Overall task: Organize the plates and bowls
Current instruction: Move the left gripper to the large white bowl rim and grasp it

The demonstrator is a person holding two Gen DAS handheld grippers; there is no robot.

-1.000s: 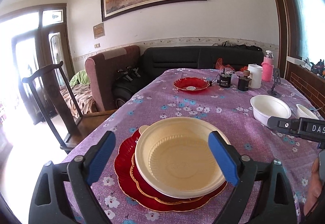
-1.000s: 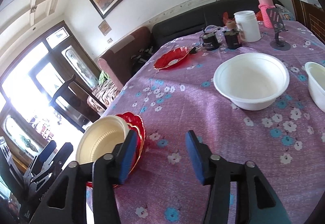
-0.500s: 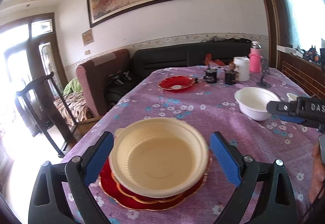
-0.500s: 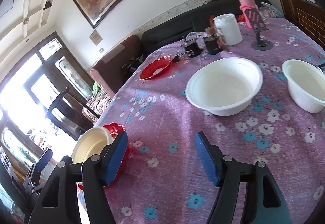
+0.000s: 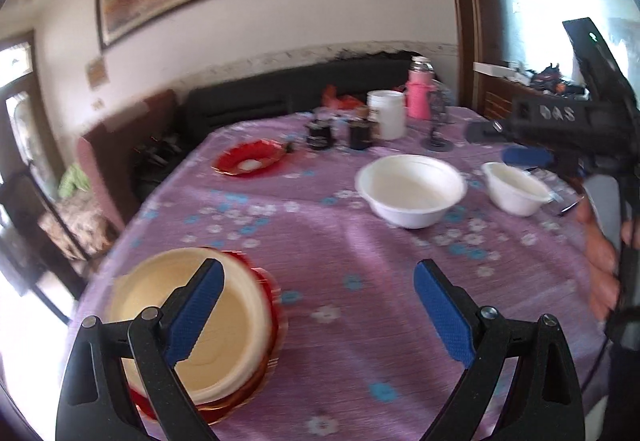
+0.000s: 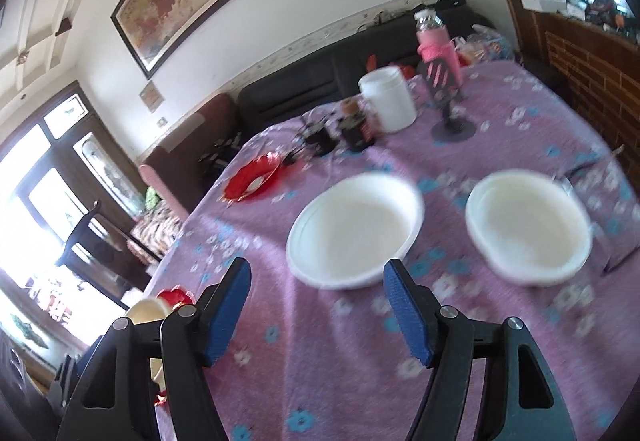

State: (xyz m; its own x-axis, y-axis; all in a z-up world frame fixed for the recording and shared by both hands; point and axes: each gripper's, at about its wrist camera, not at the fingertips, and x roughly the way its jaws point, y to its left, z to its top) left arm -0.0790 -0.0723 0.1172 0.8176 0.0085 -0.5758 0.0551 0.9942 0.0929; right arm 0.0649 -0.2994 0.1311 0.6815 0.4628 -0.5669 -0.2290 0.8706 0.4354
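Bowls are seen on a purple flowered tablecloth (image 5: 320, 241). From the left wrist view, a cream plastic bowl (image 5: 192, 325) is stacked on red scalloped plates (image 5: 262, 353) at lower left, behind the left finger of the left gripper (image 5: 316, 315), whose jaws are spread and empty. A large white foam bowl (image 5: 410, 189) and a smaller white bowl (image 5: 514, 189) stand beyond.

From the right wrist view, the right gripper (image 6: 316, 309) is angled downward before the large bowl, its jaws having just been opening with nothing between them.
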